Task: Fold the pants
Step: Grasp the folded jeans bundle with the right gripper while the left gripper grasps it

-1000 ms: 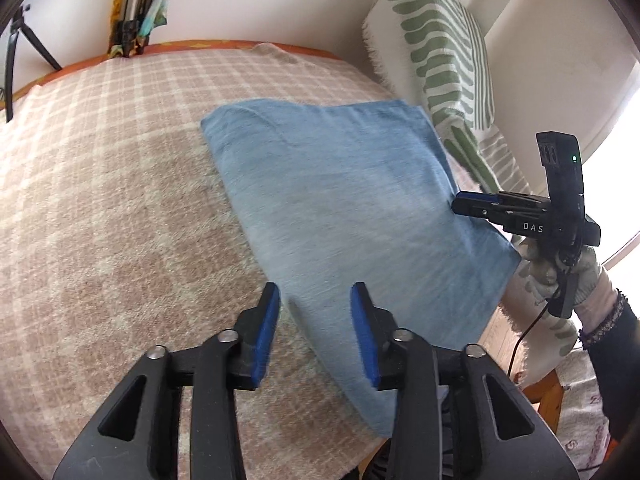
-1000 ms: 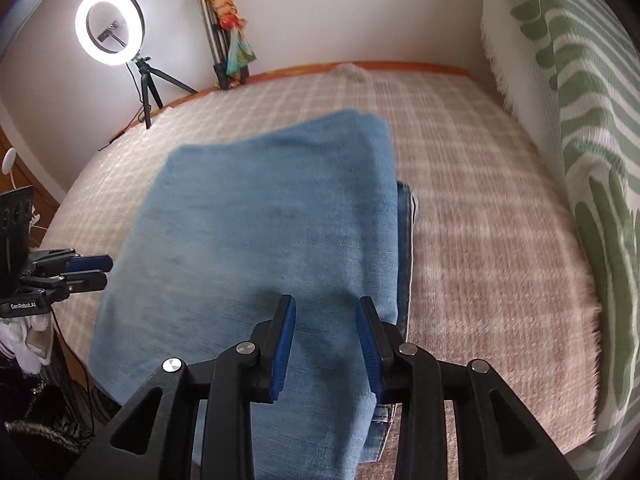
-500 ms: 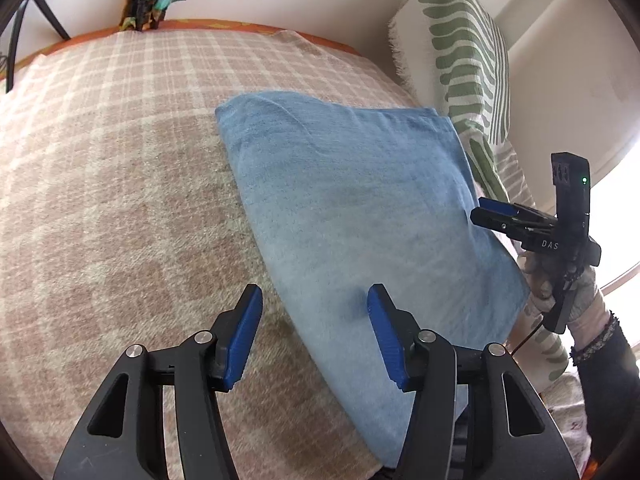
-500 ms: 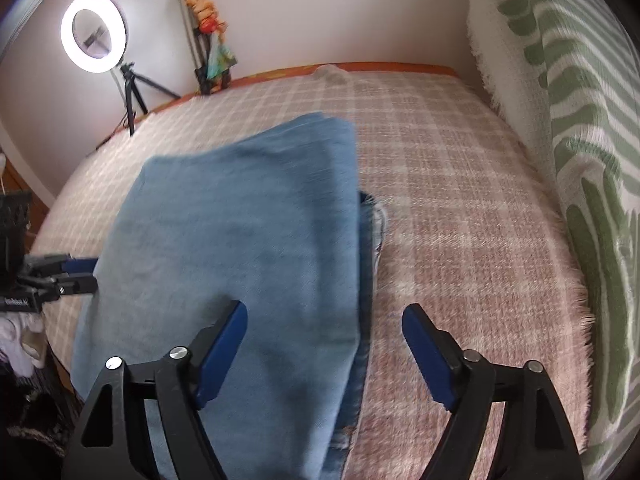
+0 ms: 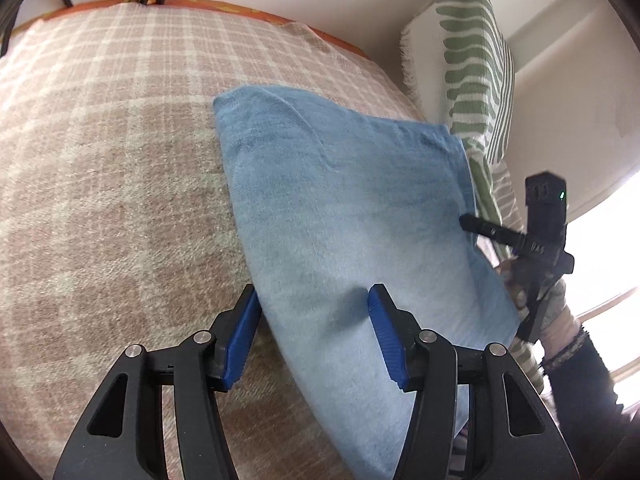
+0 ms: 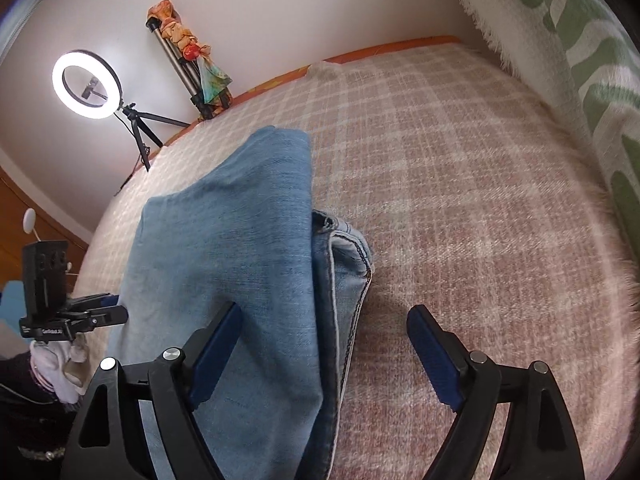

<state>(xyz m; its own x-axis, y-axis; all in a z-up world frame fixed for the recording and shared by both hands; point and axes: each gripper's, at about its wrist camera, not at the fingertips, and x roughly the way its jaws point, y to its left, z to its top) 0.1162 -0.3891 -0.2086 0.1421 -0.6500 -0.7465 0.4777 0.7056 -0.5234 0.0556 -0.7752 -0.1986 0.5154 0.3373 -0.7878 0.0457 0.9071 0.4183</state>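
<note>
Plaid bedspread point(image 6: 460, 184) carries the folded pants point(image 5: 352, 240) near its edge. I have just spread both jaws wide: my left gripper point(image 5: 314, 336) and right gripper point(image 6: 324, 344) hold nothing, so this fold looks finished.

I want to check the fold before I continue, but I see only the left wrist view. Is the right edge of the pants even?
Observer: No. In the right wrist view, a lower layer with a dark stitched seam sticks out past the top layer of the pants on that side.
Operator: Is the right claw gripping that edge?
Observer: No. The right claw is open. One finger is over the pants, and the other is over the checked blanket.
</note>
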